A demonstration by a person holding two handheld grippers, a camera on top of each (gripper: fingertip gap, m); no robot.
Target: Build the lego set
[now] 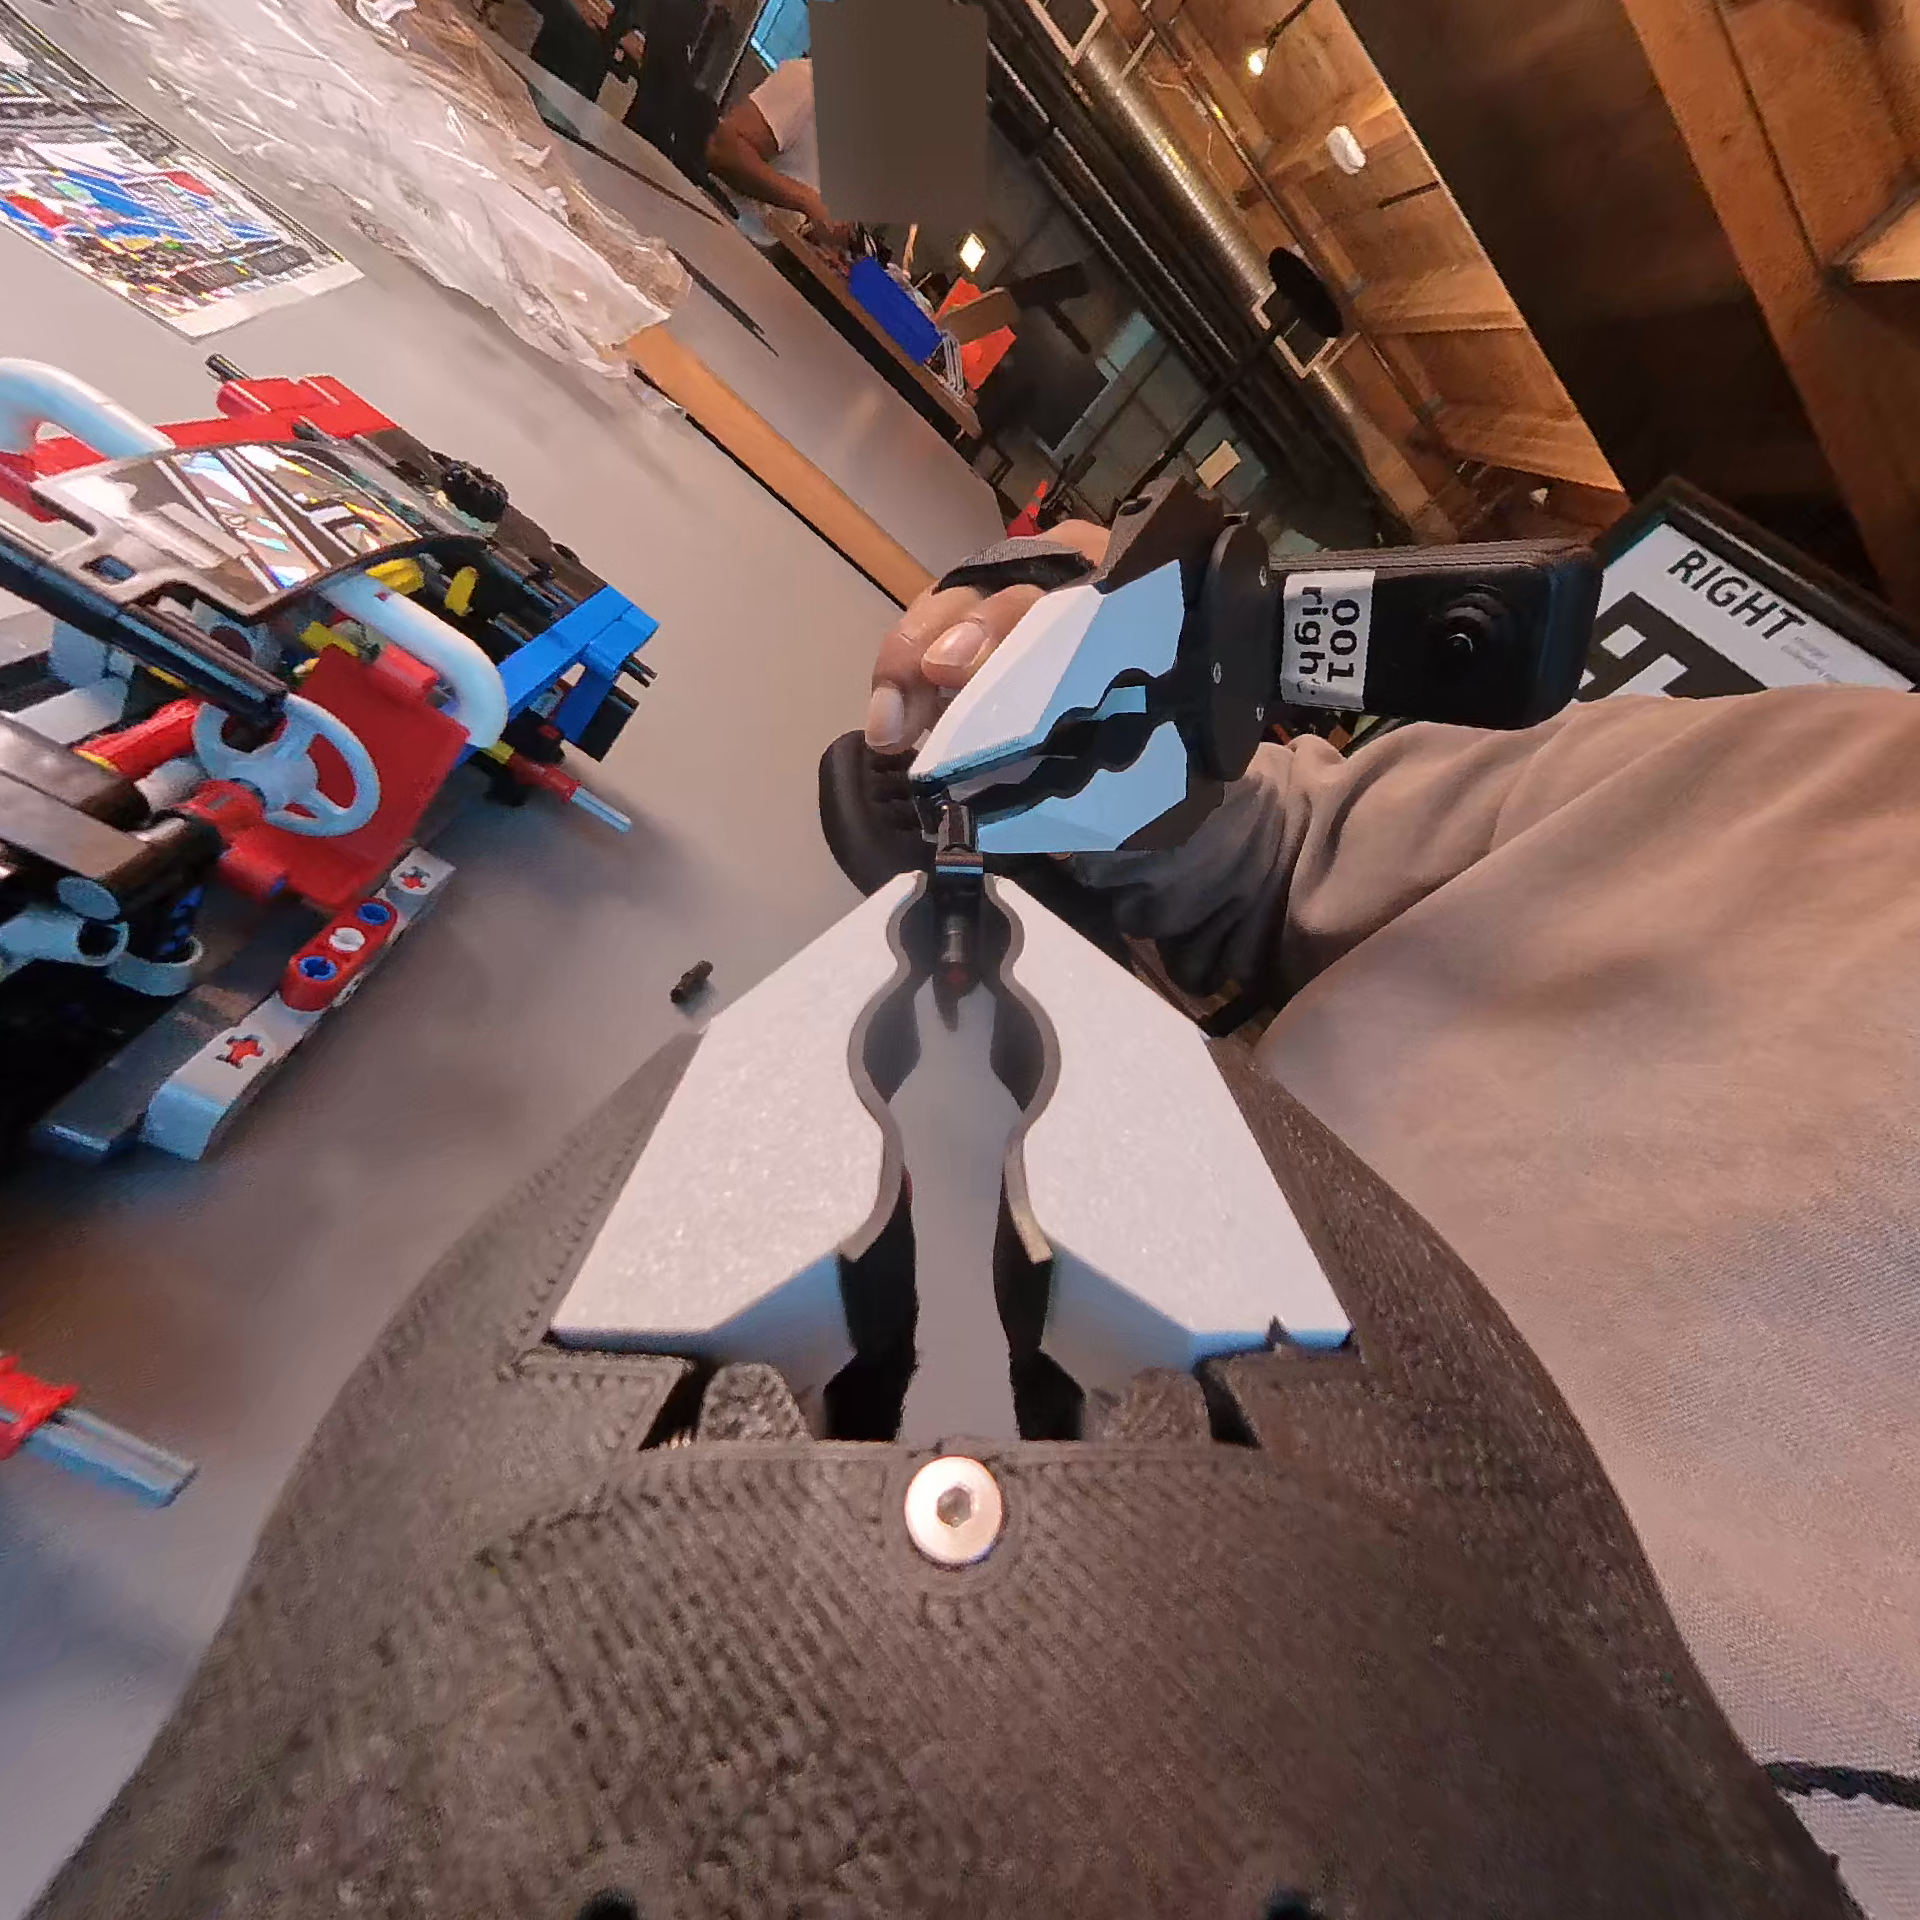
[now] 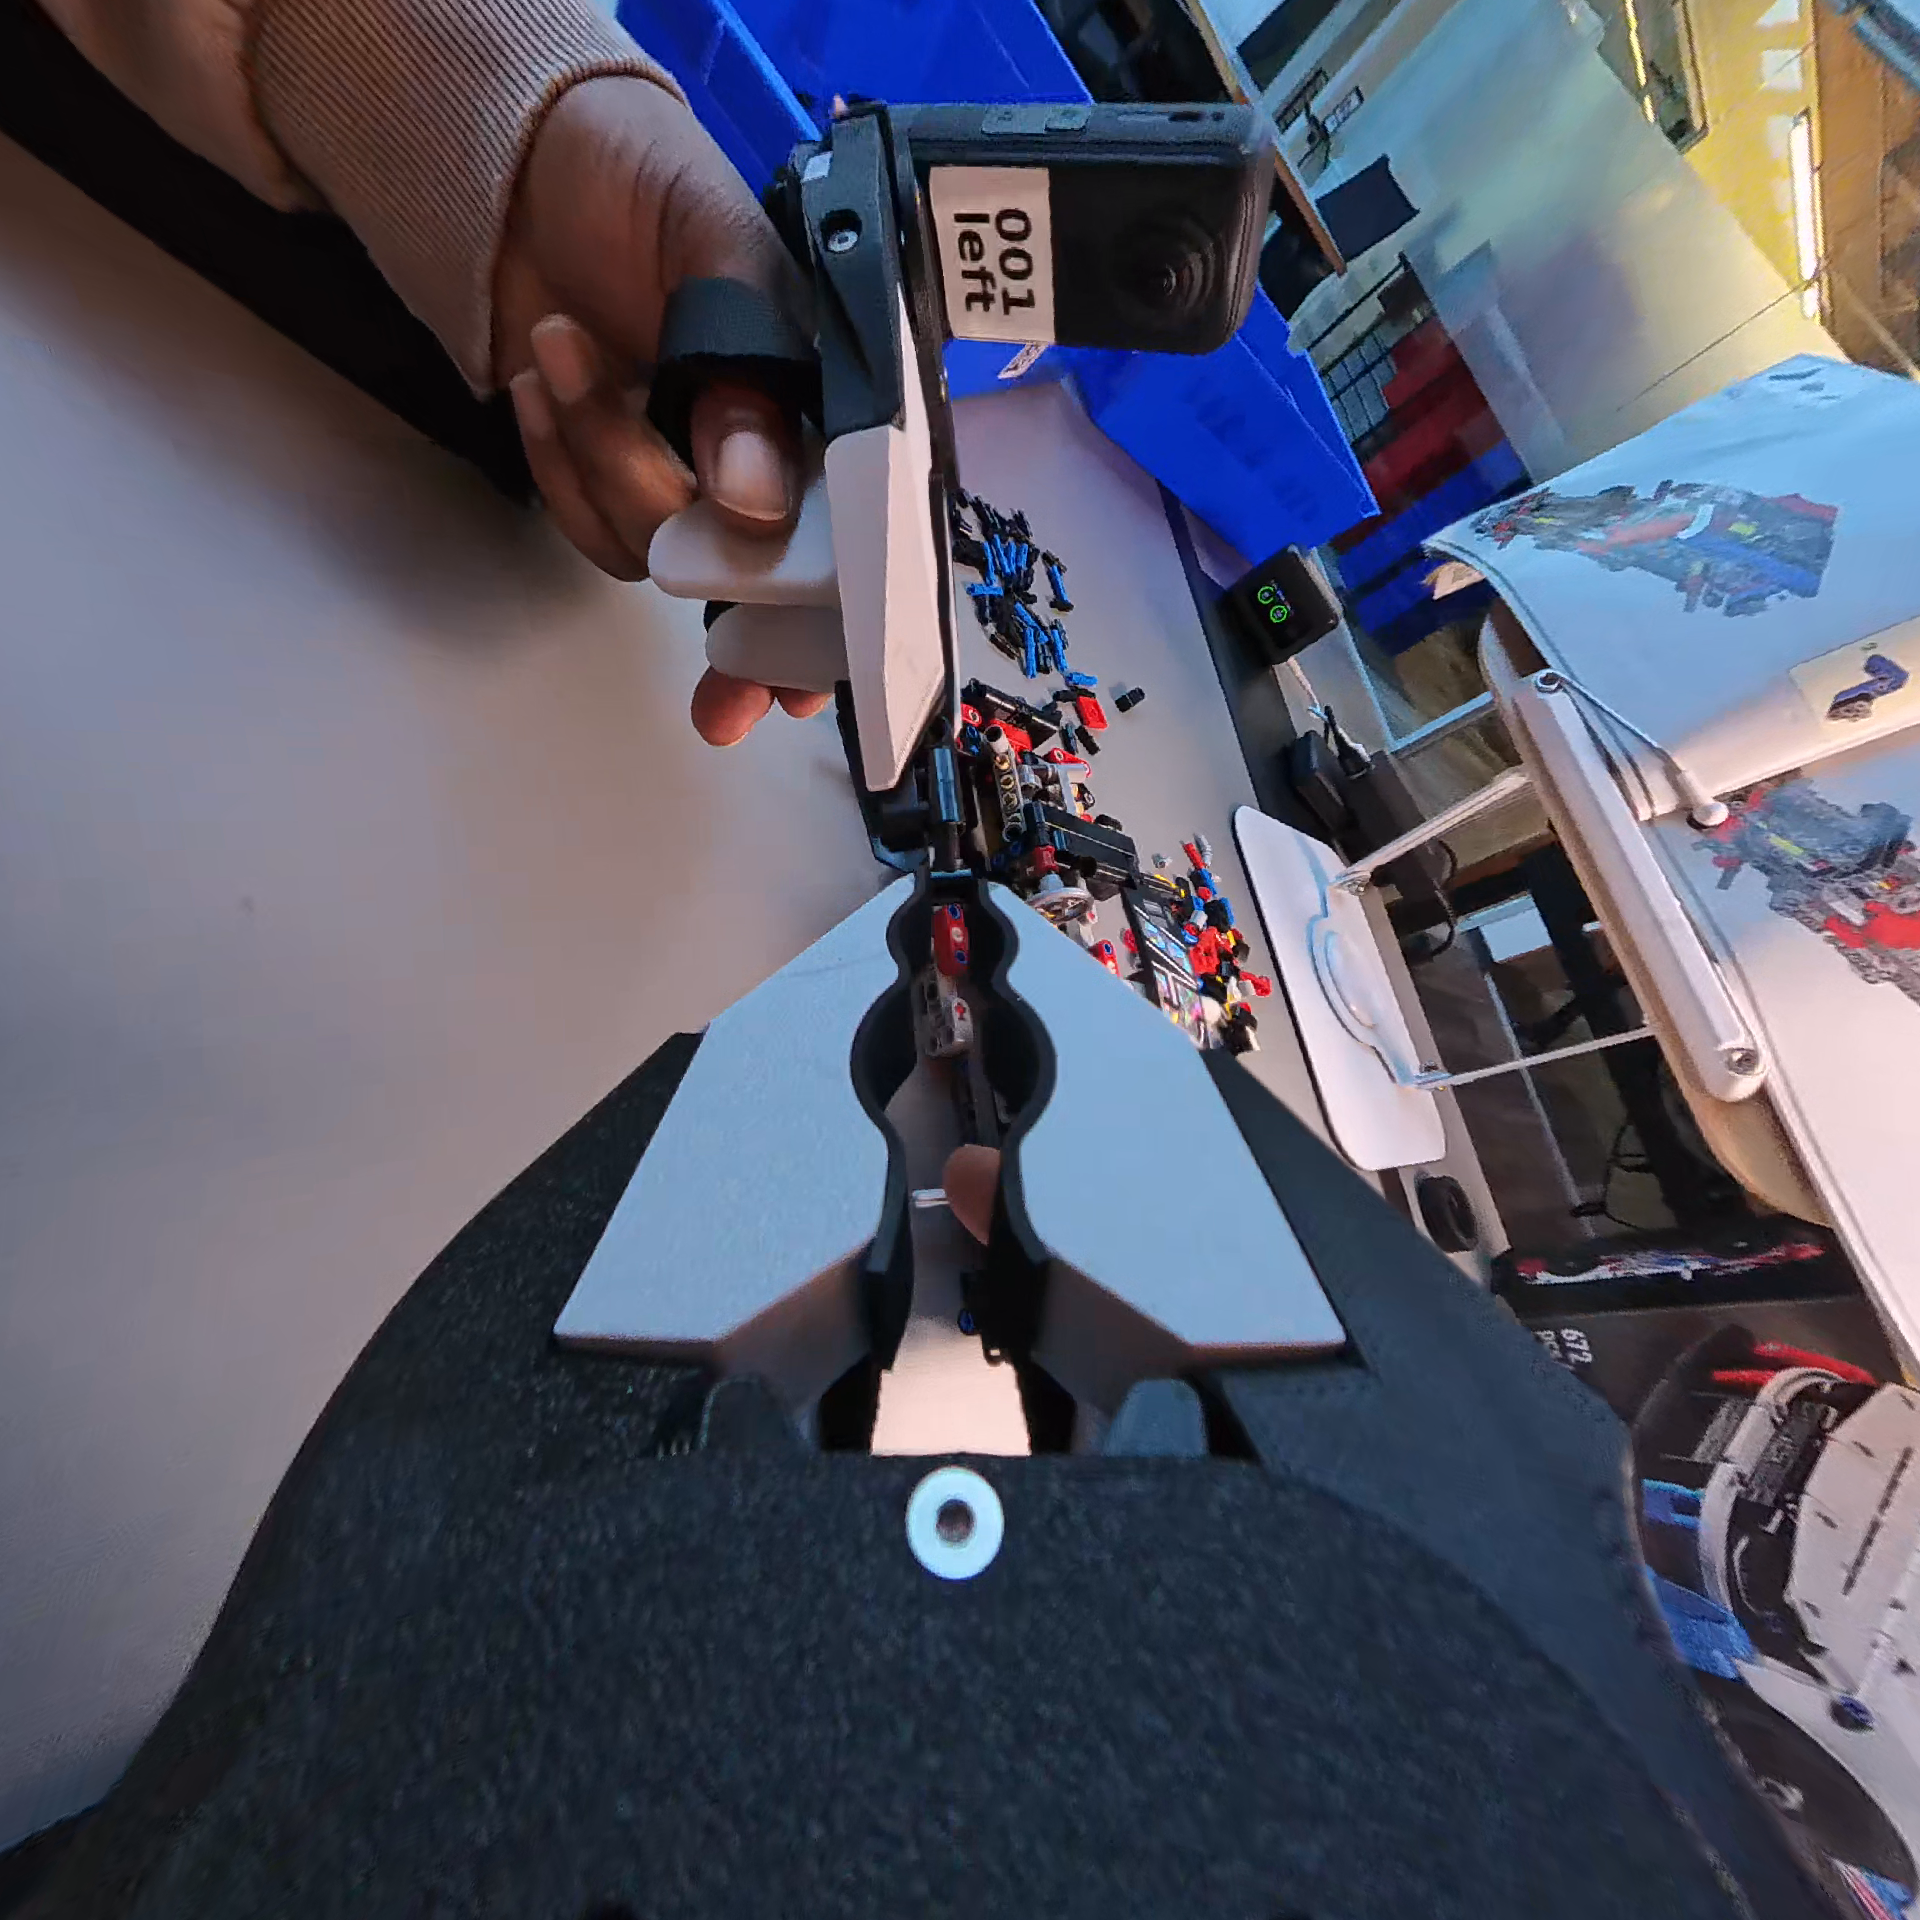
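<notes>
Two hand-held grippers are meeting tip to tip above the bench — left hand-held gripper and right hand-held gripper. Both are pinching the same small lego sub-assembly: a short dark piece w/ a red-and-grey connector on it. Left one's fingers are closing on the dark end; right one's are clamping the red/grey end, w/ a bare fingertip showing behind, between its fingers.

One big part-built lego car is sitting on the bench to the left of the meeting point — red, blue, black, w/ a white steering wheel. One loose black pin is lying just beside it, approx. between car and gripper. One red-and-grey axle bit is lying near the frame's left edge.

In the right wrist view, one scattered pile of small parts is spreading toward the bench's far edge, blue bins behind. Open bench room is lying on the side where the sleeve is.
</notes>
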